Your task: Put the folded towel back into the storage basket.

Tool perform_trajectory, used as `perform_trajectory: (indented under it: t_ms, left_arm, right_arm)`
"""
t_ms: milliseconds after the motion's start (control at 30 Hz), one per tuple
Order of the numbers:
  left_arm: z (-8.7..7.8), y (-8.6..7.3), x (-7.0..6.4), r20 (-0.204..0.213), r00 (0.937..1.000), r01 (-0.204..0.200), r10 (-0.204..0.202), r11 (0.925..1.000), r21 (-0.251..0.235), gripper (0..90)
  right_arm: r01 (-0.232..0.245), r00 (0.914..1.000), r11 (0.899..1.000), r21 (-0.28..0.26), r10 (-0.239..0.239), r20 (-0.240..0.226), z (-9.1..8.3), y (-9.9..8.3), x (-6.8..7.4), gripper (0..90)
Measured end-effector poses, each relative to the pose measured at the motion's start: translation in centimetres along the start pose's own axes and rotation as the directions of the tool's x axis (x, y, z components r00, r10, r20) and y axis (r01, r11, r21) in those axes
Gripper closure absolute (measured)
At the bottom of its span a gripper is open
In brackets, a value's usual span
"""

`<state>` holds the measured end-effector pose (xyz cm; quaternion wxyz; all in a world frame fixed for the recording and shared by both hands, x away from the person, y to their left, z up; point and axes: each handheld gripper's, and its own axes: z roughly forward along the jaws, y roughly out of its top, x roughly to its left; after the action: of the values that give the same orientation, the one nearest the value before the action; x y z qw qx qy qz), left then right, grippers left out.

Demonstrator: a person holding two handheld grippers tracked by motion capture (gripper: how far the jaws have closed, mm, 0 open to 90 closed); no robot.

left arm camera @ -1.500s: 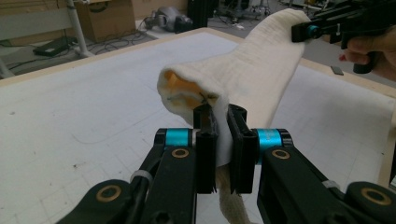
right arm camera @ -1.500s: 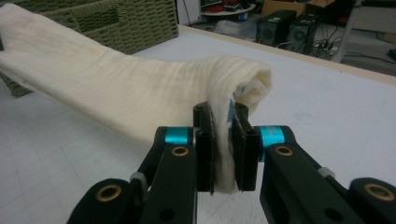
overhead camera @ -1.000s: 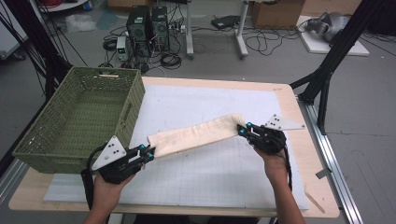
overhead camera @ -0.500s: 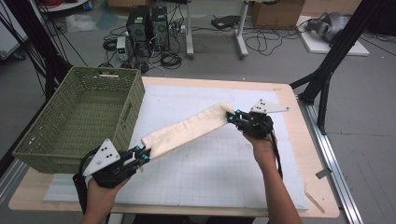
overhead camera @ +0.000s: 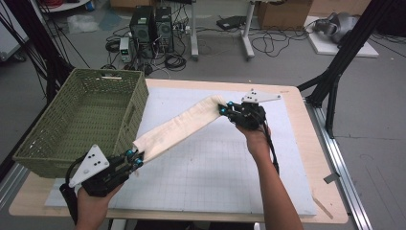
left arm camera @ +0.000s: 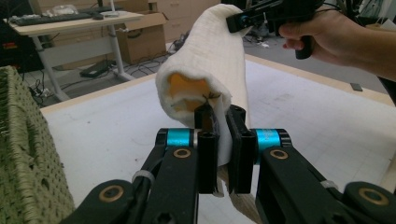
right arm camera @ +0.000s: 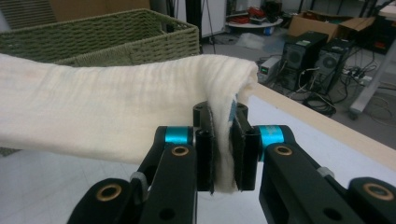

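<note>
Two ends, one each: my left gripper (overhead camera: pixel 135 159) and right gripper (overhead camera: pixel 225 109) are clamping their fingers on the cream cloth (overhead camera: pixel 176 127), keeping it taut above the table (overhead camera: pixel 297 158) beside the green basket (overhead camera: pixel 33 158), probably for folding
</note>
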<state>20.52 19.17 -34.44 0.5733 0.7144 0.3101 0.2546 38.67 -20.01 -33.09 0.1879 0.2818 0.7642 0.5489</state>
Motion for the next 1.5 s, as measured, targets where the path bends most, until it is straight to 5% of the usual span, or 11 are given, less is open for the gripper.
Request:
perform_trajectory:
  t_ms: [833, 1500]
  left_arm:
    - [-4.1, 0.7, 2.1, -0.109, 0.994, -0.012, 0.005, 0.9981, -0.061, 83.9]
    - [-8.6, 0.0, 5.1, -0.228, 0.973, 0.013, -0.034, 0.9957, -0.092, 83.9]
  right_arm:
    - [0.083, 0.9939, 0.997, -0.001, -0.082, -0.074, 7.5, 6.0, 1.9, 82.1]
    - [0.127, 0.9759, 0.992, -0.001, -0.125, -0.179, 15.3, 10.4, 5.4, 82.1]
